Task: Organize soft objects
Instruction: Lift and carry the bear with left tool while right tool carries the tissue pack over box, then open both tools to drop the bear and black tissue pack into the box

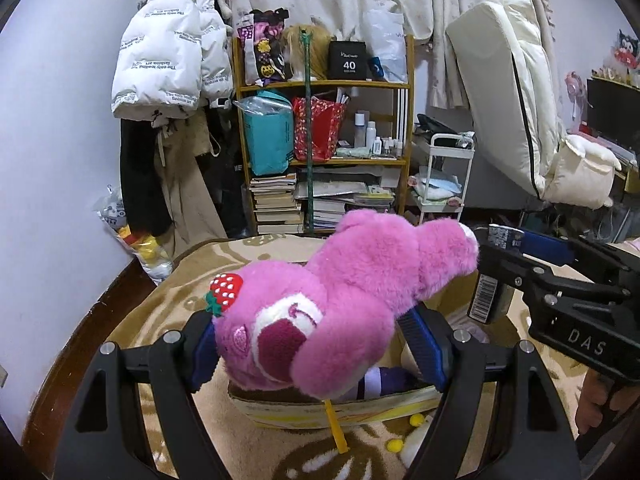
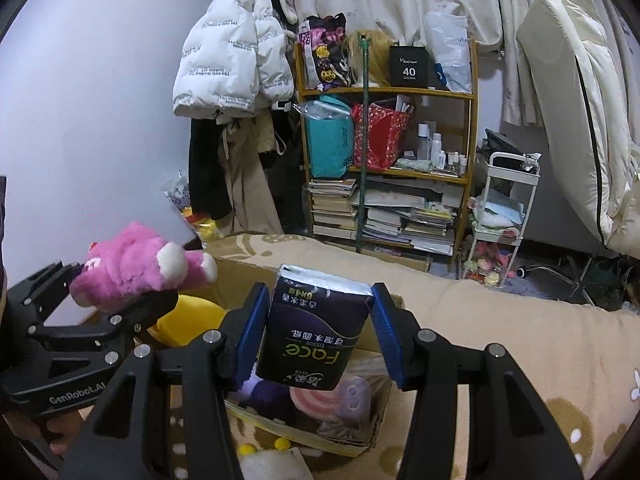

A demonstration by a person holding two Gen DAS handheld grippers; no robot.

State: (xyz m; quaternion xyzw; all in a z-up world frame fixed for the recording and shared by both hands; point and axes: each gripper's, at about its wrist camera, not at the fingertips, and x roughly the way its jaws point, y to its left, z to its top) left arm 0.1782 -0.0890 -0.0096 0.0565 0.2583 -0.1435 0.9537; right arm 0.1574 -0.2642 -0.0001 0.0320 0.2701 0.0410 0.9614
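Note:
My left gripper [image 1: 316, 344] is shut on a pink plush bear [image 1: 344, 292] with a strawberry on its ear, holding it by the head above an open cardboard box [image 1: 336, 412]. The bear also shows in the right wrist view [image 2: 132, 266] at the left. My right gripper [image 2: 320, 332] is shut on a dark tissue pack [image 2: 316, 328] and holds it above the same cardboard box [image 2: 320, 438]. The tissue pack shows in the left wrist view [image 1: 490, 292] at the right. Several soft toys lie inside the box, among them a yellow plush [image 2: 188, 320].
The box sits on a beige patterned blanket [image 2: 500, 344]. A white plush with yellow pompoms [image 1: 416, 440] lies in front of the box. A wooden shelf [image 1: 324, 136] with books and bags stands behind, a white cart [image 2: 504, 216] beside it.

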